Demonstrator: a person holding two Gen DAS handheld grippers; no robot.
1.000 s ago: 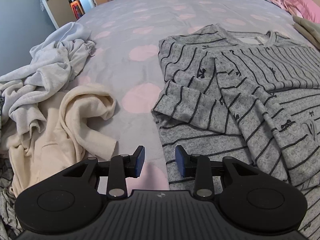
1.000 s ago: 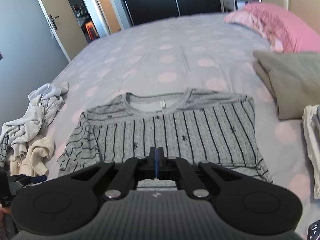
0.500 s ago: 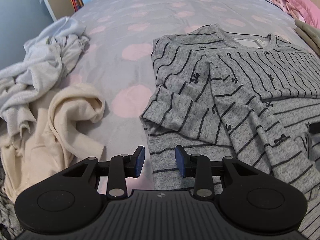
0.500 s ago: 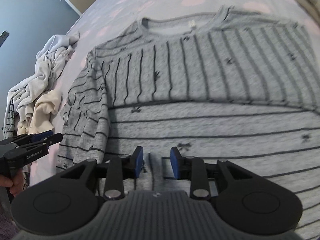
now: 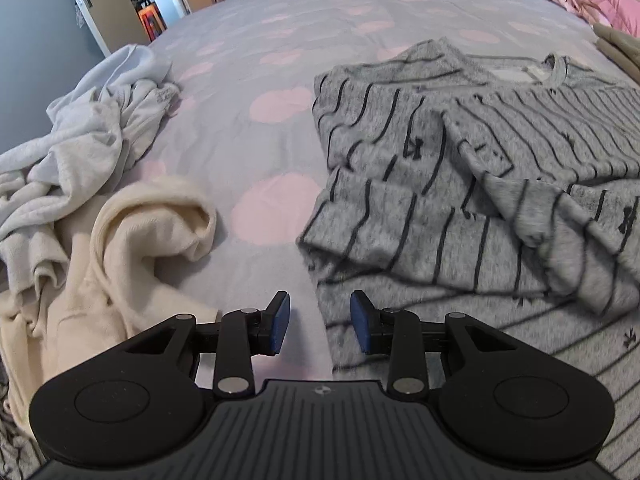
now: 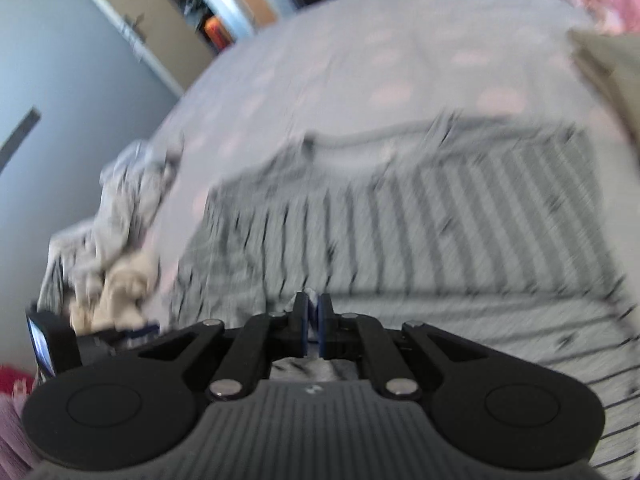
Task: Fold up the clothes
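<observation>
The bed (image 5: 280,32), covered in a grey sheet with pink dots, carries the grey striped top (image 5: 460,168) across its near half, long axis running side to side, neckline toward the far edge and hem toward the near edge. The right gripper (image 6: 314,320) has just closed and pinches a small tuft of the top's near hem, though that view is blurred. The left gripper (image 5: 319,322), jaws part open and empty, hovers at the hem's left corner, beside the heap of unfolded clothes (image 5: 88,200).
</observation>
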